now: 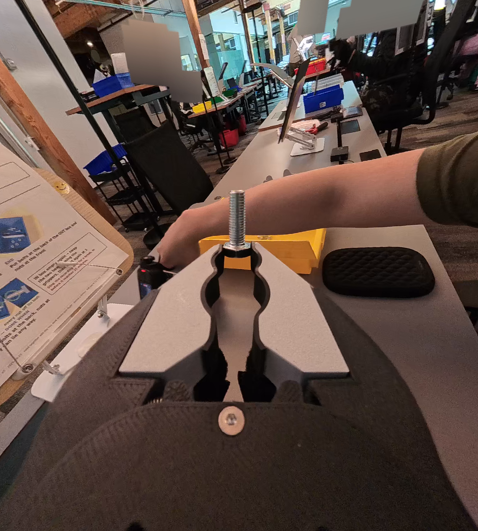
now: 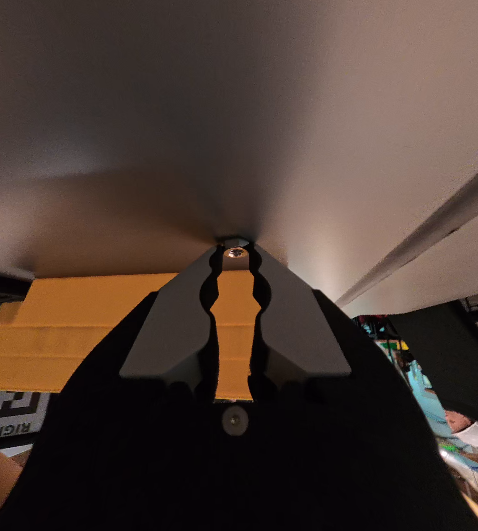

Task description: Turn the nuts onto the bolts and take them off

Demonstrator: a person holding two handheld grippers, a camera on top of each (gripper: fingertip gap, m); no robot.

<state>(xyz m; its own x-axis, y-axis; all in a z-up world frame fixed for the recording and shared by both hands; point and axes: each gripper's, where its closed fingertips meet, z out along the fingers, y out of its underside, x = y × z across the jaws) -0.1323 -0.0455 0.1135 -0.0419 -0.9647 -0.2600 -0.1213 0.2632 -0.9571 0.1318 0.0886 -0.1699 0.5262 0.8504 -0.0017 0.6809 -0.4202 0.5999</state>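
- My left gripper [image 1: 236,249] has its jaws clenched on the hex head of a bolt [image 1: 236,219], whose threaded shank stands upright above the tips.
- My right gripper [image 2: 234,249] has its jaws closed on a small silver nut [image 2: 234,250] at the very tips, the threaded hole facing the camera and the nut close against the pale tabletop [image 2: 232,115].
- Just beyond my left jaws sits a yellow bin [image 1: 289,253] on the grey tabletop [image 1: 404,344]; in the right wrist view the same yellow bin [image 2: 88,330] fills the space beneath and to the left of my right jaws.
- To the right of my left jaws, beside the bin, lies a black quilted pad [image 1: 377,271].
- Behind the bolt a person's forearm [image 1: 318,201] stretches across from the right, its hand [image 1: 180,241] reaching down left of the bin.
- Left of my left jaws leans an instruction sheet [image 1: 30,258] on a wooden board.
- Far beyond my left jaws stretch desks, blue bins and black chairs.
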